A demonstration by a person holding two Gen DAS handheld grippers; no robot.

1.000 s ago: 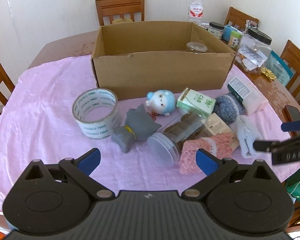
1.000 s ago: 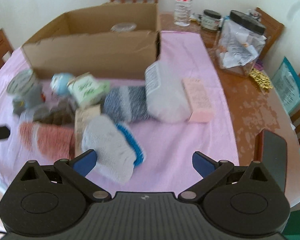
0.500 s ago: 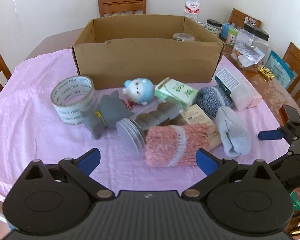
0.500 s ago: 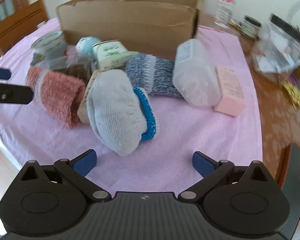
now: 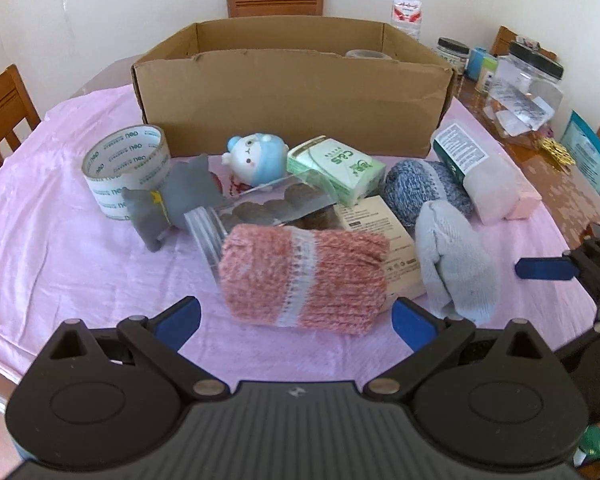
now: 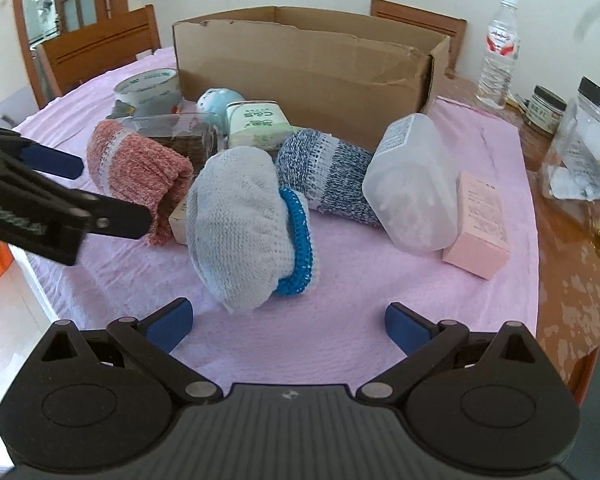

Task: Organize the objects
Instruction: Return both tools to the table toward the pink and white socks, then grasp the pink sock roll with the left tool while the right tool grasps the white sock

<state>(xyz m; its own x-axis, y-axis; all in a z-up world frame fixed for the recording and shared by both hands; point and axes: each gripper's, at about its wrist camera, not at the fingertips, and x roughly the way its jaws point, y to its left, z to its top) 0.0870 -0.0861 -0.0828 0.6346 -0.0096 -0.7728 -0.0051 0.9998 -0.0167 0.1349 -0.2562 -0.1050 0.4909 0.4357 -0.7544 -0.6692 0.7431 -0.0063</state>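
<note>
A cardboard box (image 5: 292,100) stands open at the back of the pink cloth (image 5: 60,248). In front of it lies a pile: tape roll (image 5: 126,170), grey plush (image 5: 172,200), blue-and-white toy (image 5: 258,156), green carton (image 5: 336,168), clear jar (image 5: 260,212), pink sock roll (image 5: 304,276), blue-grey sock roll (image 5: 420,188), white sock roll (image 6: 240,228). My left gripper (image 5: 296,320) is open, just short of the pink sock roll. My right gripper (image 6: 286,326) is open, just short of the white sock roll.
A clear plastic bottle (image 6: 412,196) and a pink box (image 6: 480,224) lie at the pile's right. Jars (image 5: 528,88), a water bottle (image 5: 408,4) and packets stand on the bare wooden table at right. Wooden chairs ring the table.
Both grippers have moved lower and closer to the pile. The left one now faces the pink sock roll, the right one the white sock roll. Both stay open.
</note>
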